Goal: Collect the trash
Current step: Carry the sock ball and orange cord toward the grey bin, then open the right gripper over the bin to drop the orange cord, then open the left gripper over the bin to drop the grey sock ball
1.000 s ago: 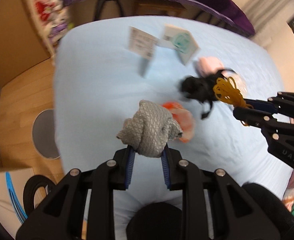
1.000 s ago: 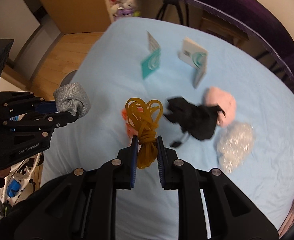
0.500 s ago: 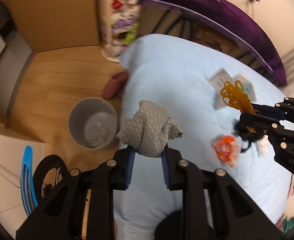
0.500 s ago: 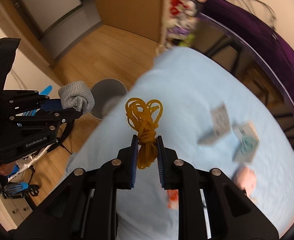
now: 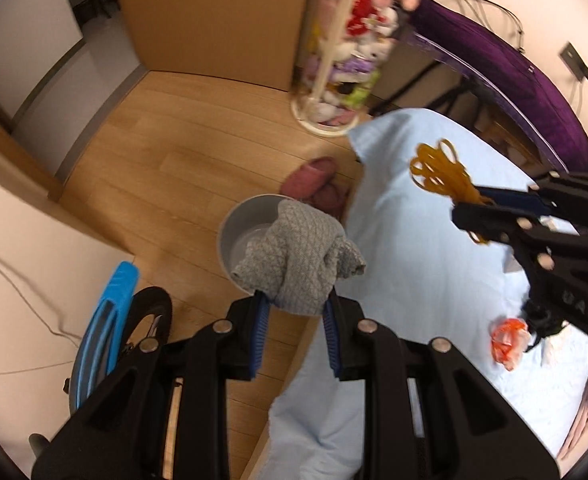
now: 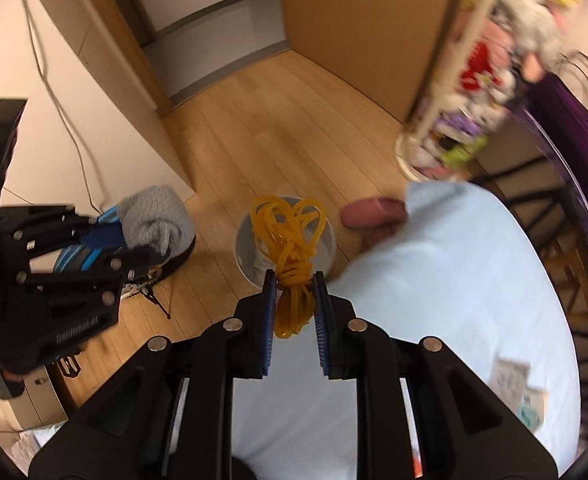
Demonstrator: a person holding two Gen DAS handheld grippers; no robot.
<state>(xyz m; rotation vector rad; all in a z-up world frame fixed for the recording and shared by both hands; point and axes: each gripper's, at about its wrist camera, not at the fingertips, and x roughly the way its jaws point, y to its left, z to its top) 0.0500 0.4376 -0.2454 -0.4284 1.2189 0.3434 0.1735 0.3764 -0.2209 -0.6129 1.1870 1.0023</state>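
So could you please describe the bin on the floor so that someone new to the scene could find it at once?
Start at the bed with the pale blue sheet and look down to the wooden floor by its near corner. There stands the round grey bin, open at the top, beside a pair of pink slippers. It is the only open, empty-looking container on the floor.

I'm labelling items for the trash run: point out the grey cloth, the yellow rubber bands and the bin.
grey cloth (image 5: 294,256): left wrist view, middle of the bundle.
yellow rubber bands (image 6: 290,236): right wrist view, the tangled loops.
bin (image 5: 230,232): left wrist view, inner wall at left.
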